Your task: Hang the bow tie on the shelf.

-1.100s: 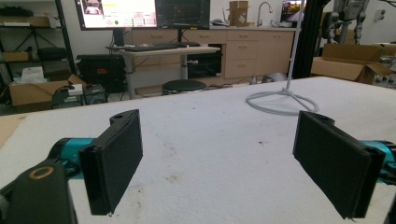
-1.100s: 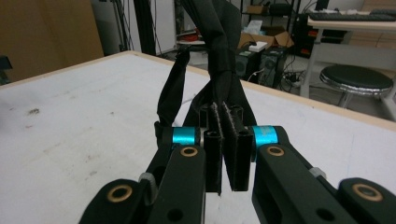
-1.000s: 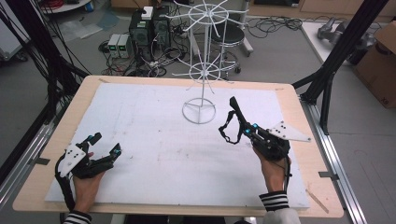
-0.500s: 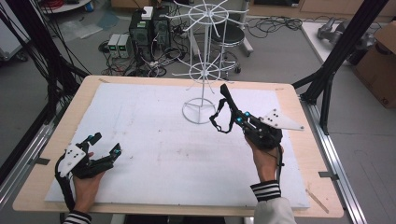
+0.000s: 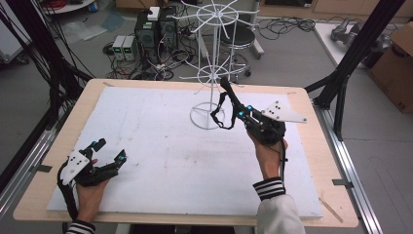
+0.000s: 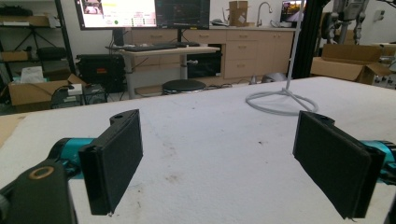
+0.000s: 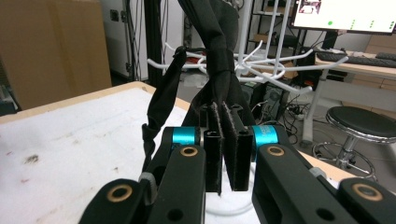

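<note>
My right gripper is shut on a black strap and held raised just right of the white wire rack. In the right gripper view the strap rises from between the closed pads, and one loop hangs down on the left. The rack's white hooks are close behind it. My left gripper rests on the mat at the near left. Its jaws stand wide apart around bare mat in the left gripper view. The rack's ring base lies far ahead of them.
A white mat covers the wooden table. Behind the table stand a stool, computer boxes and floor cables. Black frame posts flank the table. A cardboard box sits at the far right.
My right gripper has carried the strap forward, left and upward, from the mat's right side to beside the rack's pole. The left gripper has stayed in place.
</note>
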The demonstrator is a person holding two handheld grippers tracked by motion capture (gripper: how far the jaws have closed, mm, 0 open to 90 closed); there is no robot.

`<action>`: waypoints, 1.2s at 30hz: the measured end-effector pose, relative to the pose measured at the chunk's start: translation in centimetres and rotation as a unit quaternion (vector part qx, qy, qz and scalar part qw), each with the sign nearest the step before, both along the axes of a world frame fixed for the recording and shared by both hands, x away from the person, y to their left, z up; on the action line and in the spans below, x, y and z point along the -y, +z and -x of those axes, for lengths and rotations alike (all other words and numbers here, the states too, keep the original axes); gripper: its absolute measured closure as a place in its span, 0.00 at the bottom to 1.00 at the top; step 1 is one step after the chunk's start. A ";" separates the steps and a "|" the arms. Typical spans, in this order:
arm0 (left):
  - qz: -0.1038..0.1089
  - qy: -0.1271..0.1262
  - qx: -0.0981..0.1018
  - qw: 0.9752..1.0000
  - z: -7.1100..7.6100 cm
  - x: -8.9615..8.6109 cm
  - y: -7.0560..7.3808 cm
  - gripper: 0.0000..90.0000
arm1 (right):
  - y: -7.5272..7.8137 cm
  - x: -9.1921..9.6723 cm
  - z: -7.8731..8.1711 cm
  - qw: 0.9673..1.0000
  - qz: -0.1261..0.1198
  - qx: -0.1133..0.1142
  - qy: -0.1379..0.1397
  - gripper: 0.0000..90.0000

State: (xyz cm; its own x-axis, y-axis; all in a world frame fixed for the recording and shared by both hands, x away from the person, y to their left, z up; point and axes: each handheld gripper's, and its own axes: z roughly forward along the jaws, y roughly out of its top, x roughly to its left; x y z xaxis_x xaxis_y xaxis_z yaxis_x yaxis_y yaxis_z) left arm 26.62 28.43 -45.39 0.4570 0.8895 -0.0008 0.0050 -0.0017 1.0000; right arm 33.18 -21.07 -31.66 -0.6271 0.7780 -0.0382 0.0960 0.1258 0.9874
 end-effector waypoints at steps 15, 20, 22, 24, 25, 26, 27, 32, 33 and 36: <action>0.003 0.000 0.000 1.000 0.0 0.0 0.0 0.18 | 0.0 -1.4 -2.6 1.000 0.014 -0.010 -0.018 0.97; 0.004 0.000 0.000 1.000 0.0 0.0 0.0 0.18 | -0.3 -1.6 -3.3 0.999 0.022 -0.012 -0.026 0.97; 0.005 0.000 -0.001 1.000 0.0 0.0 0.0 0.18 | -0.5 -1.5 -3.6 0.999 0.018 -0.014 -0.028 0.97; 0.005 0.000 -0.001 1.000 0.0 0.0 0.0 0.18 | -0.6 -1.4 -3.8 0.999 0.018 -0.017 -0.032 0.97; 0.005 0.000 -0.001 1.000 0.0 0.0 0.0 0.18 | -0.6 -1.4 -4.0 0.999 0.018 -0.019 -0.033 0.97; 0.005 0.000 -0.001 1.000 0.0 0.0 0.0 0.18 | -0.7 -1.5 -4.1 0.999 0.017 -0.022 -0.035 0.97; 0.005 0.000 -0.001 1.000 0.0 0.0 0.0 0.18 | -0.8 -1.5 -4.2 0.999 0.018 -0.023 -0.037 0.97; 0.005 0.000 0.000 1.000 0.0 0.0 0.0 0.18 | -1.3 -1.6 -4.7 0.998 0.021 -0.032 -0.040 0.97; 0.005 0.000 -0.001 1.000 0.0 0.0 0.0 0.18 | -1.3 -1.6 -4.8 0.998 0.022 -0.032 -0.040 0.97; 0.004 0.000 -0.001 1.000 0.0 -0.1 0.0 0.18 | -1.4 -1.7 -4.8 0.998 0.026 -0.038 -0.040 0.97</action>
State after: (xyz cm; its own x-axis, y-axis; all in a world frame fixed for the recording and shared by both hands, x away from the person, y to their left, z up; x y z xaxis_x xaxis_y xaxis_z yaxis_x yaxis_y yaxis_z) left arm 26.64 28.49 -45.39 0.4570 0.8894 -0.0088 0.0064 0.0066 1.0000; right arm 37.97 -19.37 -33.03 -0.5651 0.8243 -0.0350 0.1826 0.1663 0.9690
